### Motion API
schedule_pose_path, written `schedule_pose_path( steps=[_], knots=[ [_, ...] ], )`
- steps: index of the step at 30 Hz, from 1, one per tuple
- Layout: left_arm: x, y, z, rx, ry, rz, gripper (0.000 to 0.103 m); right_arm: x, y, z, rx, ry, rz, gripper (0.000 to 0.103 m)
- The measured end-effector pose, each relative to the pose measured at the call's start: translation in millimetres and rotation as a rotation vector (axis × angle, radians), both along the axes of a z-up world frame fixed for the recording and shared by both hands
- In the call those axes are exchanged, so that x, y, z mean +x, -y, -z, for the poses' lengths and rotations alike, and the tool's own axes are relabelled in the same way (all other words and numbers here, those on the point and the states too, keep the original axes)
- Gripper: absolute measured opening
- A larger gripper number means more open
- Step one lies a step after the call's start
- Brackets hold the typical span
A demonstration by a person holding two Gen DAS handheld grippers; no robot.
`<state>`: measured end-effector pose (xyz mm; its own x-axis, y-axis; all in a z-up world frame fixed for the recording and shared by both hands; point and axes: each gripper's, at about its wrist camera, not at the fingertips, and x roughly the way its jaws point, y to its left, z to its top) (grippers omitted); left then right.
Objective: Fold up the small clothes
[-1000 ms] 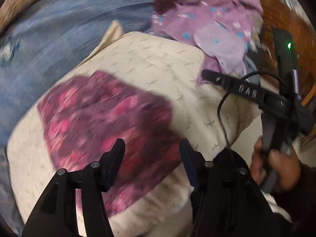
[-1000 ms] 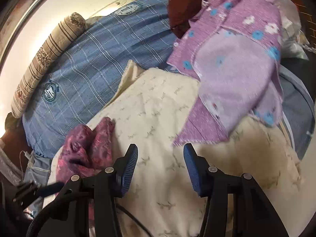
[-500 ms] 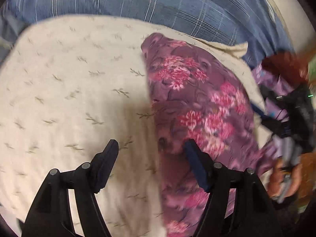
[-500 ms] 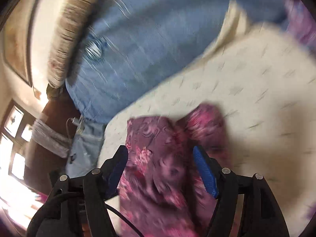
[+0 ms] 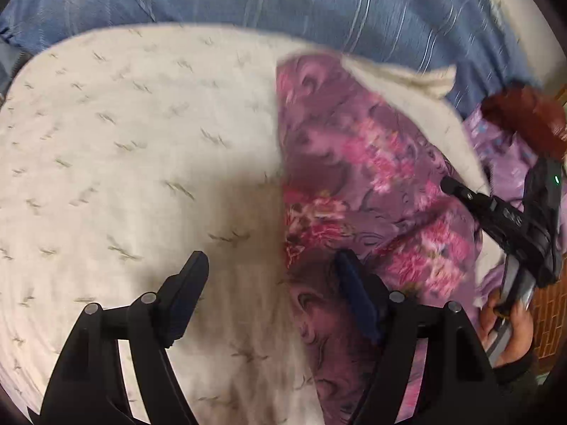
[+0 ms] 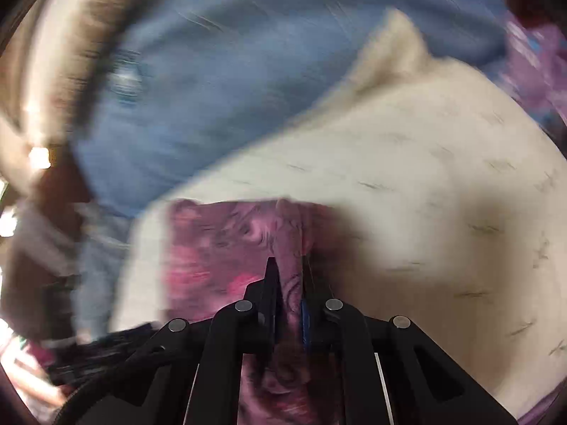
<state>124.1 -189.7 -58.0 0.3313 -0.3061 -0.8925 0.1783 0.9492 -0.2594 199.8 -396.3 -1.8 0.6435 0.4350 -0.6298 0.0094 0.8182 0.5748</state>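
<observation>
Cream patterned pillow (image 5: 134, 163) on blue striped bedsheet (image 5: 283, 3)

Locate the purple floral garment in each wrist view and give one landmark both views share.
Left wrist view: purple floral garment lies right of centre on the cream pillow, under the open left gripper's right finger.
Right wrist view: it sits bottom centre, a fold pinched in the right gripper.
Shared landmark: the blue striped bedsheet beyond the pillow.

I see the purple floral garment (image 5: 358, 191) lying on the cream patterned pillow (image 5: 141, 148), spread along its side nearest the lilac clothes pile (image 5: 503, 156). One bunched fold of it (image 6: 288, 248) stands pinched up off that pillow.
</observation>
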Motion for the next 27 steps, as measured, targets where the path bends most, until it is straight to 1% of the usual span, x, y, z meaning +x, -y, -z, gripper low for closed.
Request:
schedule_pose_path(
  steps=[1,2,3,5,6,7,8,9,11,12,14,15,16,17,18,19,20,21,23,24,25,26,27],
  knots=[
    [-2,2,1,0.011,0.004,-0.001,0.075,5,5,13,0.007,-0.036,0.019,0.021],
    [-5,1,-3,0.021,0.018,-0.001,0.075,4,8,21,0.041,-0.055,0.034,0.022],
    [-8,-1,-9,0.018,0.028,0.010,0.075,1,17,23,0.129,-0.048,0.034,0.023],
    [-15,-10,-22,0.000,0.037,0.021,0.075,-9,25,13,0.185,-0.033,0.040,0.034],
    [-21,-17,-30,-0.030,0.042,0.032,0.075,-19,29,4,0.203,-0.022,0.038,0.038],
    [-26,-21,-35,-0.053,0.049,0.045,0.075,-31,34,-4,0.233,0.007,0.024,0.040],
    [-34,-25,-41,-0.065,0.057,0.062,0.075,-49,40,-6,0.253,0.023,0.012,0.042],
    [-45,-29,-45,-0.069,0.064,0.081,0.075,-65,43,-10,0.278,0.039,-0.010,0.047],
    [-65,-29,-48,-0.100,0.062,0.120,0.075,-98,51,-9,0.299,0.054,-0.033,0.057],
    [-76,-29,-45,-0.127,0.043,0.136,0.075,-112,52,-6,0.295,0.048,-0.047,0.059],
    [-86,-17,-39,-0.167,0.011,0.185,0.075,-130,45,7,0.290,0.022,-0.101,0.059],
    [-89,-10,-35,-0.141,0.001,0.209,0.075,-132,39,15,0.270,0.009,-0.114,0.059],
    [-91,-2,-29,-0.092,-0.003,0.225,0.075,-126,34,17,0.247,-0.005,-0.116,0.059],
    [-91,3,-25,-0.061,-0.006,0.227,0.075,-125,28,26,0.225,-0.025,-0.128,0.058],
    [-92,4,-22,-0.047,-0.020,0.215,0.075,-123,24,29,0.222,-0.028,-0.149,0.046],
    [-91,2,-22,-0.053,-0.034,0.207,0.075,-125,19,26,0.194,-0.018,-0.163,0.029],
    [-91,-2,-24,-0.073,-0.046,0.203,0.075,-130,16,17,0.146,0.002,-0.167,0.021],
    [-90,-6,-26,-0.084,-0.044,0.202,0.075,-143,16,2,0.109,0.058,-0.173,0.011],
    [-92,-14,-32,-0.071,-0.013,0.191,0.075,-166,25,-25,0.145,0.143,-0.171,0.011],
    [-92,-17,-33,-0.067,-0.003,0.185,0.075,-179,33,-31,0.173,0.164,-0.167,0.011],
    [-91,-18,-31,-0.064,-0.006,0.180,0.075,-186,39,-30,0.197,0.163,-0.162,0.011],
    [-90,-22,-28,-0.065,-0.021,0.172,0.075,-190,47,-23,0.200,0.132,-0.130,0.013],
    [-88,-22,-25,-0.068,-0.037,0.169,0.075,-193,51,-16,0.160,0.100,-0.100,0.016]
  ],
)
